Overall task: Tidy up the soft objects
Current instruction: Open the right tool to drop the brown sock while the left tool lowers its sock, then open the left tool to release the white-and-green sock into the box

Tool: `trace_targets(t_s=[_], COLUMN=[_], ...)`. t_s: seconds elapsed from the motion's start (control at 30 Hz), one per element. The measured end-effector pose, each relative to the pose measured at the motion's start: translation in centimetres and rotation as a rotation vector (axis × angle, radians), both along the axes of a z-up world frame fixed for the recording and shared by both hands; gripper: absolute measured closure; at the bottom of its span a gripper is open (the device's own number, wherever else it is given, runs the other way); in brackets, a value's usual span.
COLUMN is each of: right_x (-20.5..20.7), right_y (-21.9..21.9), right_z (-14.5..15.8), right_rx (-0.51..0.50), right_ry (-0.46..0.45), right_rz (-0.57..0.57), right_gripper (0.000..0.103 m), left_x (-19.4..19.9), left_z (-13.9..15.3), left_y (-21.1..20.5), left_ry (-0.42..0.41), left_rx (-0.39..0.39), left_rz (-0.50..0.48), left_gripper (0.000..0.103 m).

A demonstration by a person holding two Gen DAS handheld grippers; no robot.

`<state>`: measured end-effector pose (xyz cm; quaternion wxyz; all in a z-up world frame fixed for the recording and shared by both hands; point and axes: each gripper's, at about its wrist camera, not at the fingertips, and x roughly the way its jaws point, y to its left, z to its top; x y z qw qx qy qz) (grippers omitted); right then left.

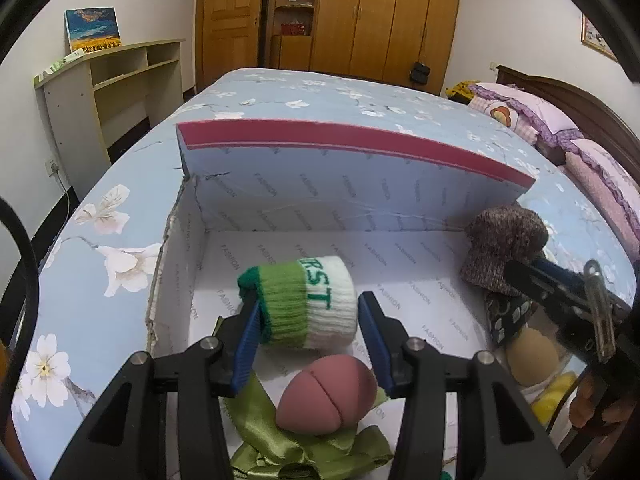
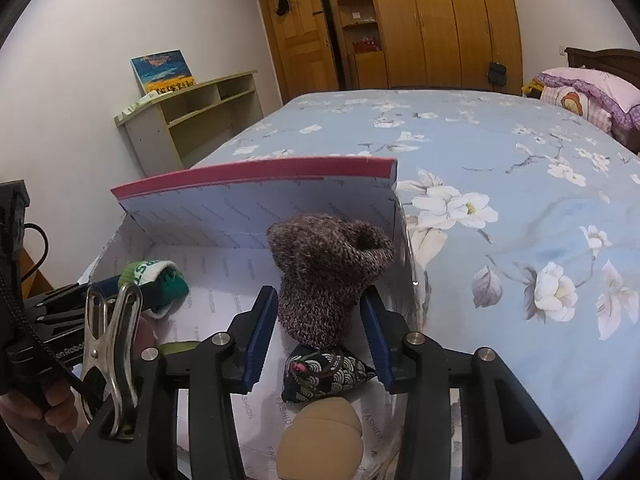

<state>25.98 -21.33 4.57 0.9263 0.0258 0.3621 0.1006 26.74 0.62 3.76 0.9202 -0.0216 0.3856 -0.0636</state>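
Nearest the left camera: one pink egg-shaped sponge (image 1: 326, 394) lying on one green satin ribbon (image 1: 280, 446), both just below and between the left tongs (image 1: 308, 314). Left tongs half open; one rolled green-and-white knit sock (image 1: 308, 304) sits between the blue pads, left pad (image 1: 250, 330) touching or nearly touching its green end, right pad clear of it with a gap showing, so not clamped. Right tongs (image 2: 320, 312) also half open, with one brown speckled knit sock (image 2: 324, 276) standing between the pads; whether either pad still touches it, can't tell, but it is not squeezed. Just below the right tongs: one dark patterned fabric pouch (image 2: 324, 374), and nearer the camera one beige egg-shaped sponge (image 2: 320, 440). Something yellow (image 1: 554, 398) shows past the right tongs in the left view, too hidden to name. All of these lie inside one open white cardboard box (image 1: 320, 208) with a red-edged lid (image 1: 352, 136) standing up beyond both tongs. Count: two socks, two sponges, one pouch, one ribbon, one box. Box rests on one bed with a blue floral sheet (image 2: 520, 184), stretching away beyond and to the right of the right tongs. One metal clip (image 2: 114, 344) is on the left tool, seen left of the right tongs.
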Motion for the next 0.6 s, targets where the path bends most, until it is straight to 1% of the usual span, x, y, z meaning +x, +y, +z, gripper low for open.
trace_targets(t_s=[0.1, 0.23, 0.37, 0.5, 0.6], right_x=[-0.2, 0.0, -0.2, -0.3, -0.6], right_y=[0.1, 0.2, 0.1, 0.3, 0.3], right_z=[0.1, 0.4, 1.1, 1.2, 1.3], right_rx=[0.002, -0.007, -0.026, -0.042, -0.048], right_ry=[-0.011, 0.007, -0.011, -0.005, -0.008], right_rz=[0.005, 0.005, 0.010, 0.019, 0.020], right_gripper=[0.057, 0.055, 0.055, 0.054, 0.054], left_x=[0.0, 0.3, 0.2, -0.5, -0.9], left_z=[0.0, 0.0, 0.2, 1.0, 1.6], left_y=[-0.2, -0.8, -1.0, -0.9, -0.6], left_ry=[0.011, 0.007, 0.015, -0.011, -0.021], left_rx=[0.015, 0.037, 0.038, 0.053, 0.046], left_rz=[-0.004, -0.020, -0.034, -0.034, -0.030], left_gripper=[0.053, 0.051, 0.051, 0.051, 0.051])
